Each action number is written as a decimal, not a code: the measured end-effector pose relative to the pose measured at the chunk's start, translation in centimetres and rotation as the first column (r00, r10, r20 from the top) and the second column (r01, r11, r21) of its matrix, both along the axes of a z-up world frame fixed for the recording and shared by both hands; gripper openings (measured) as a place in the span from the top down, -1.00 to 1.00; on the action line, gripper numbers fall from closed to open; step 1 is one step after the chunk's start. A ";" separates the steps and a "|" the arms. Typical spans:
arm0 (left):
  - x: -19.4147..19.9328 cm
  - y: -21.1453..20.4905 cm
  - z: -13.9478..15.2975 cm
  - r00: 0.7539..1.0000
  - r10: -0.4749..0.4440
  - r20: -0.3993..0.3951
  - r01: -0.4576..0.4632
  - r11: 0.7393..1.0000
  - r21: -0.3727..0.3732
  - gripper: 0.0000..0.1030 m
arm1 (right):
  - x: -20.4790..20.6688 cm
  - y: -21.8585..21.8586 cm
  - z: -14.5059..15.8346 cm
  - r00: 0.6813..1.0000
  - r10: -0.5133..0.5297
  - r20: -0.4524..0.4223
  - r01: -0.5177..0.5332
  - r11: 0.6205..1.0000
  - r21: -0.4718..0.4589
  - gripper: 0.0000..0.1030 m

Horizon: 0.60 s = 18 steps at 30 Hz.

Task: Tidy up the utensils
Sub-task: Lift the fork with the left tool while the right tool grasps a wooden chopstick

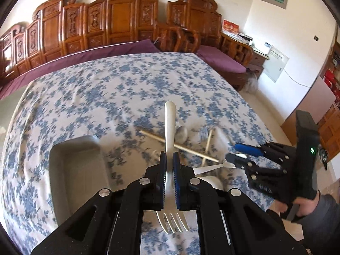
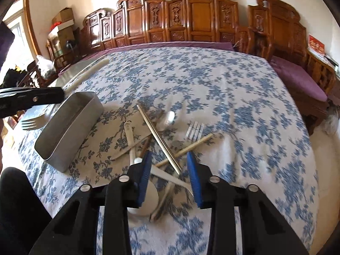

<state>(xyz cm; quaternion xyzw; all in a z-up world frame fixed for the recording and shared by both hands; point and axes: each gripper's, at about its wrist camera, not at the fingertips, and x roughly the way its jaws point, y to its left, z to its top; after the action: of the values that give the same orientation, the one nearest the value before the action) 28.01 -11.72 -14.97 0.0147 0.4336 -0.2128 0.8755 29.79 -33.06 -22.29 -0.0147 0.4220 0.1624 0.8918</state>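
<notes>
I am holding a metal fork (image 1: pixel 170 170) in my left gripper (image 1: pixel 169 161), the blue pads clenched on its handle about midway, tines pointing back toward me and the handle end sticking out ahead. It is lifted off the cloth, just right of the grey metal box (image 1: pixel 78 170) that I judge is meant to take the utensils. The fork is looking stiff, light and smooth, so I am thinking it could slide or swivel in the pads; the flat middle of the handle is the sound place to pinch it.

My right gripper (image 2: pixel 170 176) is hovering with its jaws apart over the pile on the near part of the table, nothing pressed between them. Under it are lying a long chopstick (image 2: pixel 159 140), a paler chopstick (image 2: pixel 187 147) crossing it, a white spoon (image 2: pixel 146 199) and a second fork (image 2: pixel 194 130) further off. The chopsticks are thin and round and, I expect, will roll away; taking one across the shaft near its middle seems best.

All of it is resting on the blue-flowered tablecloth (image 2: pixel 233 85), with a carved wooden bench (image 2: pixel 191 21) along the far wall.
</notes>
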 end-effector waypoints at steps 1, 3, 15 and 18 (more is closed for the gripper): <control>0.0 0.4 -0.1 1.000 0.005 -0.001 -0.005 1.000 -0.001 0.90 | 0.6 0.4 -0.4 1.000 0.020 -0.011 -0.020 1.000 0.001 0.38; -0.1 1.1 -0.5 1.000 0.015 0.000 -0.015 1.000 -0.006 0.90 | 1.5 1.1 -1.1 0.998 0.052 -0.028 -0.052 0.999 -0.003 0.43; -0.6 3.1 -2.6 1.000 0.015 0.026 -0.013 0.997 -0.074 0.90 | 4.4 3.0 -4.6 0.987 0.098 -0.130 -0.107 0.993 -0.059 0.52; -0.5 3.3 -2.9 1.000 0.008 0.024 -0.006 0.996 -0.092 0.90 | 4.5 3.2 -4.6 0.984 0.102 -0.144 -0.112 0.992 -0.061 0.52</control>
<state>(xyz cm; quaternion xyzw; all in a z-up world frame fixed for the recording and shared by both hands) 27.47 -8.41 -17.86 -0.0245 0.4127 -0.2294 0.8812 34.30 -29.85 -26.89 -0.0566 0.4878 0.1958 0.8488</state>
